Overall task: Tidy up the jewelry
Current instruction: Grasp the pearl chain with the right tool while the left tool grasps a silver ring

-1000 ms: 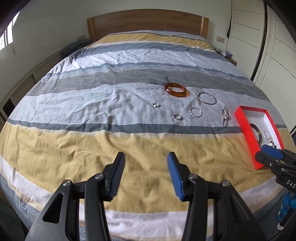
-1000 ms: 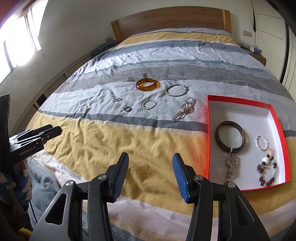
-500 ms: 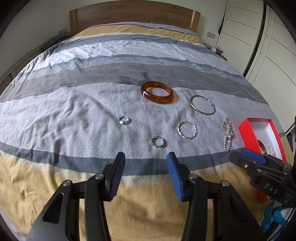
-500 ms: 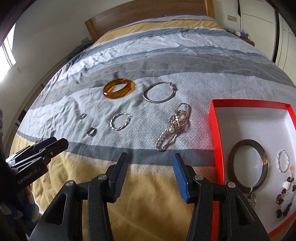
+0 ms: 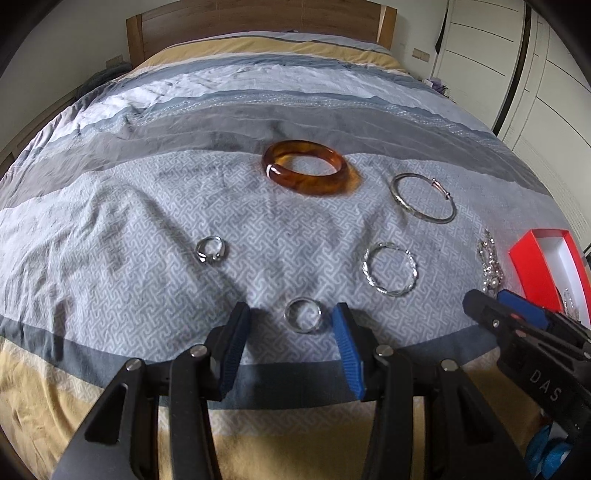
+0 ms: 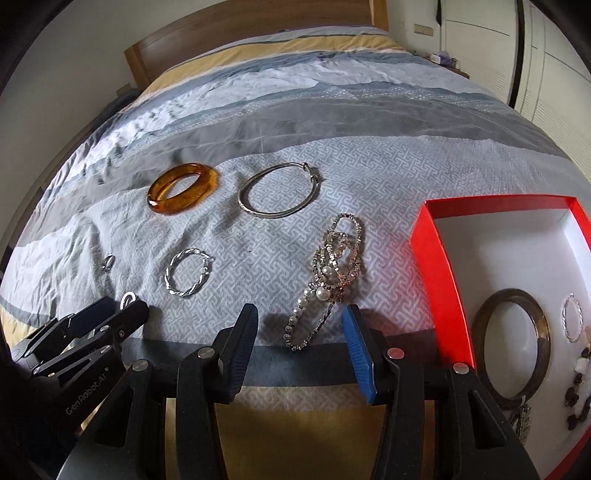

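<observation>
Jewelry lies on the striped bedspread. My left gripper (image 5: 291,317) is open, its fingertips on either side of a small silver ring (image 5: 303,314). A second ring (image 5: 210,249), a twisted silver bangle (image 5: 389,273), an amber bangle (image 5: 306,171) and a thin silver bangle (image 5: 423,202) lie beyond. My right gripper (image 6: 301,319) is open, just short of a pearl and rhinestone bracelet (image 6: 332,273), whose near end lies between the fingertips. A red box (image 6: 443,273) at the right holds a dark bangle (image 6: 511,341) and several smaller pieces.
A wooden headboard (image 5: 255,18) stands at the far end of the bed. White wardrobe doors (image 5: 546,74) line the right wall. The yellow stripe of the bedspread (image 5: 55,398) lies near me under both grippers.
Both grippers have moved forward and lower toward the jewelry. The left now frames the small ring and the right has reached the pearl bracelet. Both stay open.
</observation>
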Available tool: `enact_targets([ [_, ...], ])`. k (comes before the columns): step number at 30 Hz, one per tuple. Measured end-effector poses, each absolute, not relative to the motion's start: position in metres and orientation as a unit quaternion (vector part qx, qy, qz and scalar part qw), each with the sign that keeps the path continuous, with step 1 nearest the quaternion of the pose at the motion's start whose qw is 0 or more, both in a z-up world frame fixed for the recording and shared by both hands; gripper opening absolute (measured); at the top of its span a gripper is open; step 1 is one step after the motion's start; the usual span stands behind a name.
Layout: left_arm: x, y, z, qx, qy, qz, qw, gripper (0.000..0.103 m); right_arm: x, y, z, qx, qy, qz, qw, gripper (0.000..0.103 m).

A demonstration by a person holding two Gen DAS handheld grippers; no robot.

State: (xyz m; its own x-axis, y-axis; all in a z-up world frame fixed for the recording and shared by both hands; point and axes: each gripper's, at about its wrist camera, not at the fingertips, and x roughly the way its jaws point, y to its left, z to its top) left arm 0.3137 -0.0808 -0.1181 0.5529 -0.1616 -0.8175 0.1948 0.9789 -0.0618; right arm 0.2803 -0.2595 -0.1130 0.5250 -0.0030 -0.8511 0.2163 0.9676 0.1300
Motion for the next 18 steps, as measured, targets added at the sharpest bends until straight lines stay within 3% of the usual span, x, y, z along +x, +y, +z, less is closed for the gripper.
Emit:
enact_targets([
  [5, 0.318, -0.076, -0.121, 0.007, 0.461, -0.102, 0.881, 0.019, 0.295, -0.262, -0.118, 0.128, 0.473, -0.1, 0.866, 0.05],
  [7, 0.319, -0.072, -0.122, -0.005, 0.46, -0.109, 0.881, 0.019, 0.299, -0.261, -0.119, 0.129, 0.47, -0.102, 0.867, 0.044],
  [9, 0.317, -0.069, -0.12, -0.017, 0.456, -0.117, 0.882, 0.018, 0.302, -0.261, -0.12, 0.123, 0.468, -0.098, 0.87, 0.027],
  [12, 0.314, -0.064, -0.115, -0.038, 0.449, -0.13, 0.883, 0.018, 0.301, -0.263, -0.12, 0.116, 0.466, -0.09, 0.873, 0.011],
  [18, 0.303, -0.063, -0.099, -0.04, 0.44, -0.133, 0.887, 0.018, 0.291, -0.265, -0.107, 0.123, 0.452, -0.049, 0.882, 0.011],
])
